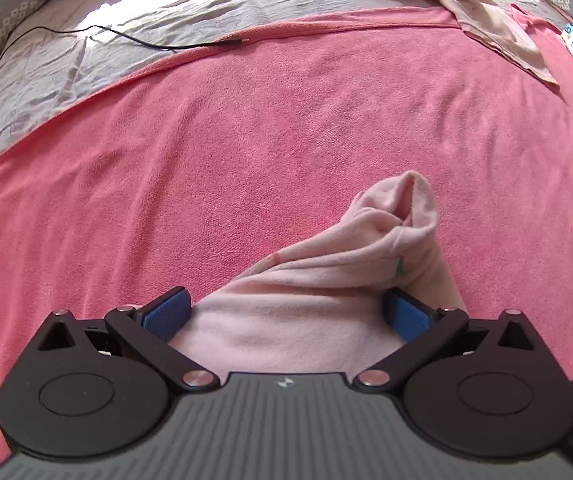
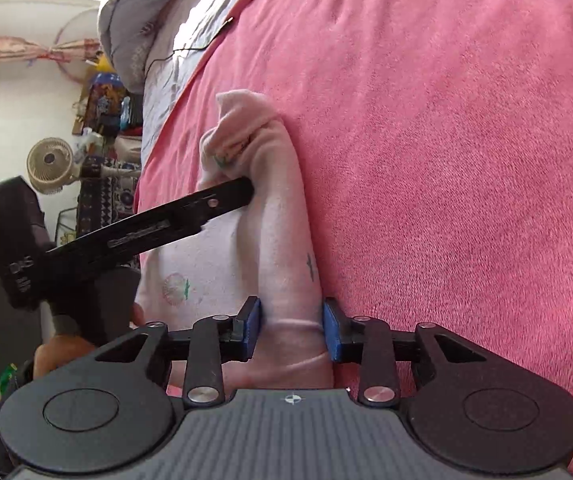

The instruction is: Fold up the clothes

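A pale pink garment (image 1: 286, 320) with small green prints lies bunched on a pink towel (image 1: 246, 140) spread over the bed. My left gripper (image 1: 286, 314) is open wide, its blue pads (image 1: 166, 312) on either side of the cloth. In the right wrist view the same garment (image 2: 270, 208) runs away from me in a rolled fold. My right gripper (image 2: 292, 330) has its blue pads (image 2: 255, 328) closed on a thick hem of the garment. The left gripper's black finger (image 2: 190, 212) reaches across the cloth from the left.
A grey patterned bedsheet (image 1: 66, 60) lies beyond the towel, with a black cable (image 1: 126, 38) on it. A beige garment (image 1: 486, 20) lies at the far right. A fan (image 2: 48, 164) and clutter stand beside the bed.
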The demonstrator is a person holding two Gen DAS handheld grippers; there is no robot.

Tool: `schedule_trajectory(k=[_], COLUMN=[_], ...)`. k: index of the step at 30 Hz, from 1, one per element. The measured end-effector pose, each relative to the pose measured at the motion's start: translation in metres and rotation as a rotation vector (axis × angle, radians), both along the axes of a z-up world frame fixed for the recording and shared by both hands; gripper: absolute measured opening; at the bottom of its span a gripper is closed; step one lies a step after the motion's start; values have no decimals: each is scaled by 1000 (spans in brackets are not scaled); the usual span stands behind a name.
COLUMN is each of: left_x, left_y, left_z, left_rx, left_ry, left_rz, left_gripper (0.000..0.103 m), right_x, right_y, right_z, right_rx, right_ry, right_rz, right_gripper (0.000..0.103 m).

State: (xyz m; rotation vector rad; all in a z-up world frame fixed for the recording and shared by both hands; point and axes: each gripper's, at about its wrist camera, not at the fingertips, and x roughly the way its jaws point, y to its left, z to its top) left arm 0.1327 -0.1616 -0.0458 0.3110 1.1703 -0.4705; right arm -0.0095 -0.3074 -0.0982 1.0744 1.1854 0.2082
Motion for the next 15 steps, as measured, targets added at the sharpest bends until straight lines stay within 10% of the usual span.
schedule_trajectory(k=[15], left_x=[13], left_y=[12], left_z=[-8], left_rx=[-28], left_ry=[83], left_rz=[52], left_gripper=[103], right_x=[7], right_y=[34], right_z=[12], right_rx=[-105], right_ry=[76], right_rz=[208], right_gripper=[15])
